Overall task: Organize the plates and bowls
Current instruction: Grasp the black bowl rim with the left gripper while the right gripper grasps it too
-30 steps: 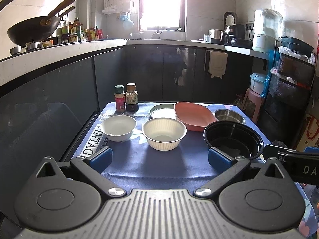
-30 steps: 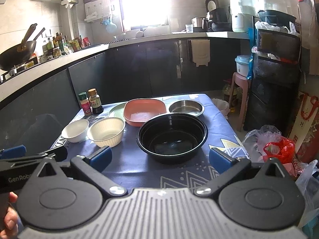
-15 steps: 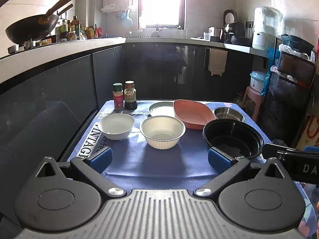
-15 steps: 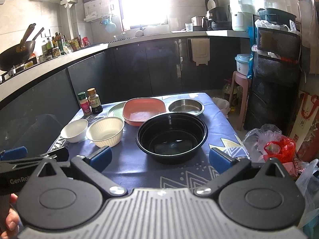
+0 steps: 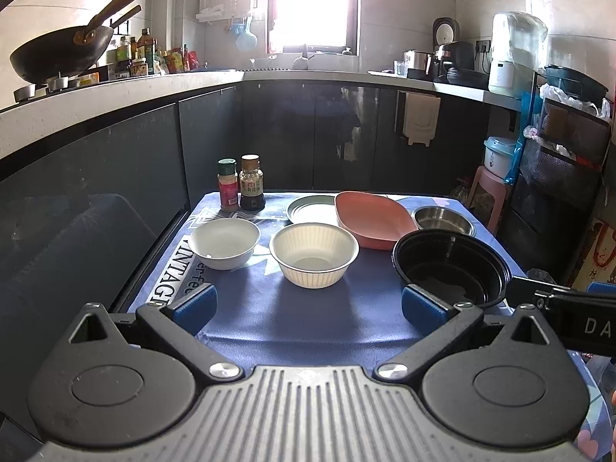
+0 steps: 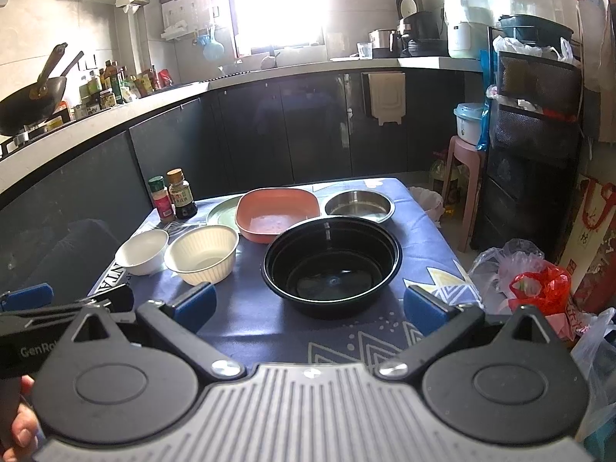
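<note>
Both tools, left tool and right tool, gape wide, empty; pinch the black bowl at frame centre by its rim.

- Both views are lit from the window, which is blown out to white.
- Straight counter edges are bowed by fisheye distortion.
- The cabinets are left dim.

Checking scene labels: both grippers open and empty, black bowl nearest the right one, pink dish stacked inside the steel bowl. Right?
One error: the pink dish isn't inside the steel bowl; the right wrist view shows it beside the bowl, overlapping the green plate. Left gripper and right gripper open, empty; black bowl nearest.
</note>
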The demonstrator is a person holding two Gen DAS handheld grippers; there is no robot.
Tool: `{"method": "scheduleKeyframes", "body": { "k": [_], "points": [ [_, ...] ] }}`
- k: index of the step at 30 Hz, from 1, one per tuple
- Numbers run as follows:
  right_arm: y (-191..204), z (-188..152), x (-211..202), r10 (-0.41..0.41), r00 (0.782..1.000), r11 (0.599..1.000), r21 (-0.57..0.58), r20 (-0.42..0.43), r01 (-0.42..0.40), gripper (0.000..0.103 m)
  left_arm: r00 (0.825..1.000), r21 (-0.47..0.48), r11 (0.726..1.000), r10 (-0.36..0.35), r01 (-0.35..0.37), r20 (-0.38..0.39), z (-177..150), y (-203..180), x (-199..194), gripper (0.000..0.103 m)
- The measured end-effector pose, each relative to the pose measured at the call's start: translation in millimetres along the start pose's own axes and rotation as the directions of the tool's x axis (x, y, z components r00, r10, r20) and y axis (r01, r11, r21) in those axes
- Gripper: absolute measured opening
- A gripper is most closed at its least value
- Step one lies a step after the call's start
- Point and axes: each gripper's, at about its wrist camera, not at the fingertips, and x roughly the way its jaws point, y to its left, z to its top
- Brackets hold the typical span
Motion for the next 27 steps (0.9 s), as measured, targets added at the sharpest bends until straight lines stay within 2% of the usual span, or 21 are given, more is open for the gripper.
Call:
{"method": "scheduleKeyframes", "body": {
  "k": [22, 27],
  "points": [
    [-8, 2, 10, 0.037, 0.999, 0.999, 0.008, -0.009, -0.037, 0.1, 1.0, -0.009, 1.0, -0.005, 0.005, -0.025, 2, -3, 14, 0.103],
    [-18, 4, 17, 0.043, 0.999, 0.999, 0.032, -0.005, -0.043, 0.1, 0.998, -0.026, 0.999, -0.032, 0.031, -0.047, 5, -5, 25, 0.103]
  ]
}}
